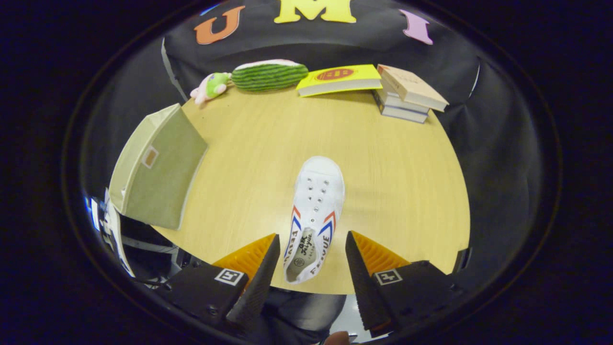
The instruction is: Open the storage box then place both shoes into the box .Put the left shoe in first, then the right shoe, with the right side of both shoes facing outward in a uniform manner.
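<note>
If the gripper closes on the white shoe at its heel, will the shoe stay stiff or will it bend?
The white shoe looks like thin canvas, so its heel sides will probably squash inward between the open gripper fingers. No laces show, so the upper may flop. It seems light and its flat sole should not roll.

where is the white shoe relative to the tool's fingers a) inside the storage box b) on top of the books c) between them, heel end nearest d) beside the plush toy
c: the white shoe lies on the table with its heel end between the open tool fingers and its toe pointing away, untouched by either finger.
</note>
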Available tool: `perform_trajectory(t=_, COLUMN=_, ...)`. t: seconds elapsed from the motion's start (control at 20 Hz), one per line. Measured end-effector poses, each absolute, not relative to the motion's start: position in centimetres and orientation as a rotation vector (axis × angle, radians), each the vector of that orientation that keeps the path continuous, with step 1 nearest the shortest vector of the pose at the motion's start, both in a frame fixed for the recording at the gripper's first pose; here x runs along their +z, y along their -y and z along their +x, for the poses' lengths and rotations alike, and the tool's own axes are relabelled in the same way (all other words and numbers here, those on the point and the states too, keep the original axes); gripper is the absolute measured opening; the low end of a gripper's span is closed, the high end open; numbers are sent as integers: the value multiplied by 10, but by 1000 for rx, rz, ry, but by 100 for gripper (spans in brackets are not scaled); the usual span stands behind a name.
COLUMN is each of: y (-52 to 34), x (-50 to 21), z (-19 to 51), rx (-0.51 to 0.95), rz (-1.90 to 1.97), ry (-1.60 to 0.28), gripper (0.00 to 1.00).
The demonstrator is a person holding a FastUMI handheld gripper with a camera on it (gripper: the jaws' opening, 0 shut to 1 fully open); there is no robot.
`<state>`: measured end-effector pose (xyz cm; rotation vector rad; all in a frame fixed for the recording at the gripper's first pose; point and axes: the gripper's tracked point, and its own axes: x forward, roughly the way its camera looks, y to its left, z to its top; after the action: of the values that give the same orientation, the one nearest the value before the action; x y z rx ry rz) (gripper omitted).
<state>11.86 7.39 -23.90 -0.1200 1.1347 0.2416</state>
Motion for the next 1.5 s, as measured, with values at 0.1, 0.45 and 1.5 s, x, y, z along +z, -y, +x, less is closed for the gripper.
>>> perform_trajectory(t=0.1, y=-62, x=-258, z=127, rx=230, rz=-81, ry=-1179, gripper=84)
perform_trajectory(t=0.45, y=-51, x=-300, z=141, rx=234, rz=-46, ry=-1265, gripper=82)
perform_trajectory(t=1.5, y=-74, x=-296, z=136, rx=191, rz=307, ry=-1325, gripper=8)
